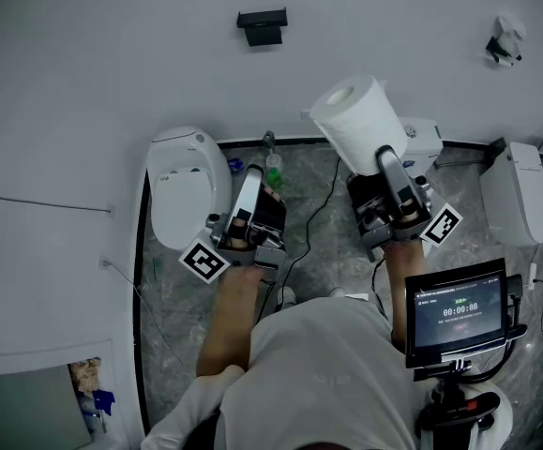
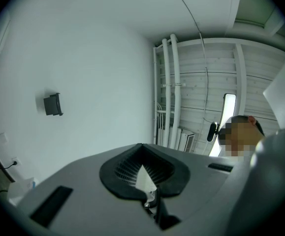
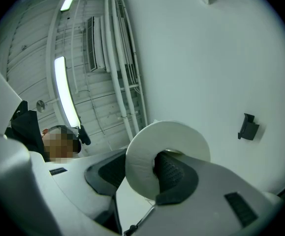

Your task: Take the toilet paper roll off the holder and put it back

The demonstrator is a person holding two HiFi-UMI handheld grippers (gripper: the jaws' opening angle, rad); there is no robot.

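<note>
A white toilet paper roll [image 1: 357,120] is held up in front of the white wall, clear of the holder, with my right gripper [image 1: 384,154] shut on it. In the right gripper view one jaw sits inside the core of the toilet paper roll [image 3: 147,154] and the other presses its outside. The black holder [image 1: 262,26] is fixed to the wall, up and to the left of the roll, and is bare. This holder [image 3: 247,127] also shows in the right gripper view, and the holder [image 2: 52,104] in the left one. My left gripper [image 1: 253,178] is lower left, shut on nothing [image 2: 144,170].
A white toilet [image 1: 188,186] stands at the left against the wall. Another white fixture [image 1: 515,190] stands at the right. A screen with a timer [image 1: 459,312] is at the lower right. A small white object [image 1: 505,40] hangs on the wall, top right. Cables lie on the grey floor [image 1: 318,242].
</note>
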